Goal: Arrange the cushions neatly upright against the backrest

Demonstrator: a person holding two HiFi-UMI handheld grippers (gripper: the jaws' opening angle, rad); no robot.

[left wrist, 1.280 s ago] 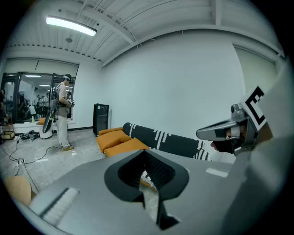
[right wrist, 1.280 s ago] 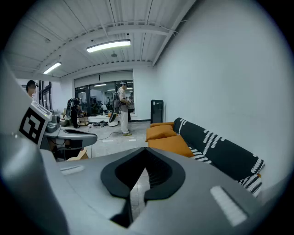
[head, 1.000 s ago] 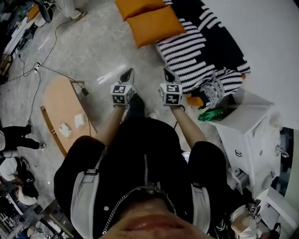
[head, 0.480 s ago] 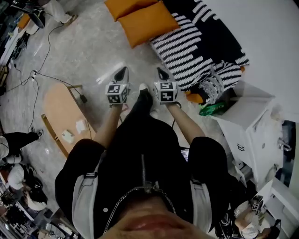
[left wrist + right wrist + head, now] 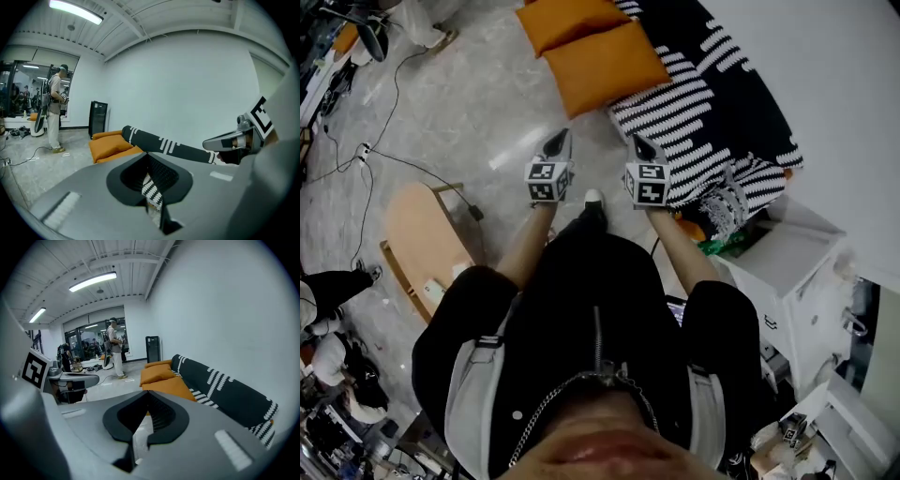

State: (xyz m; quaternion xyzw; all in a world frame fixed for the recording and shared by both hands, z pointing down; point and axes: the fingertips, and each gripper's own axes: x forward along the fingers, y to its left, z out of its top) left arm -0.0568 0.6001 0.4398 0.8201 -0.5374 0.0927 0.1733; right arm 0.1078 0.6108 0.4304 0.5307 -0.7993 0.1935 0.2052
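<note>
Two orange cushions (image 5: 605, 66) (image 5: 572, 19) lie flat, one behind the other, on the far end of a sofa with a black-and-white striped cover (image 5: 703, 103). In the left gripper view the cushions (image 5: 110, 145) rest in front of the dark backrest (image 5: 164, 143). The right gripper view shows them (image 5: 159, 373) beside the backrest (image 5: 220, 385). My left gripper (image 5: 555, 142) (image 5: 146, 154) and right gripper (image 5: 643, 147) (image 5: 148, 392) are side by side over the floor, short of the cushions. Both are shut and hold nothing.
A low wooden table (image 5: 427, 234) stands at my left and a white cabinet (image 5: 792, 272) at my right by the sofa's near end. Cables (image 5: 384, 155) run over the floor. A person (image 5: 54, 112) stands far off, near a black cabinet (image 5: 97, 119).
I have stepped forward along the sofa with both grippers held out. The wooden table has slid back in the head view. Both grippers stay shut.
</note>
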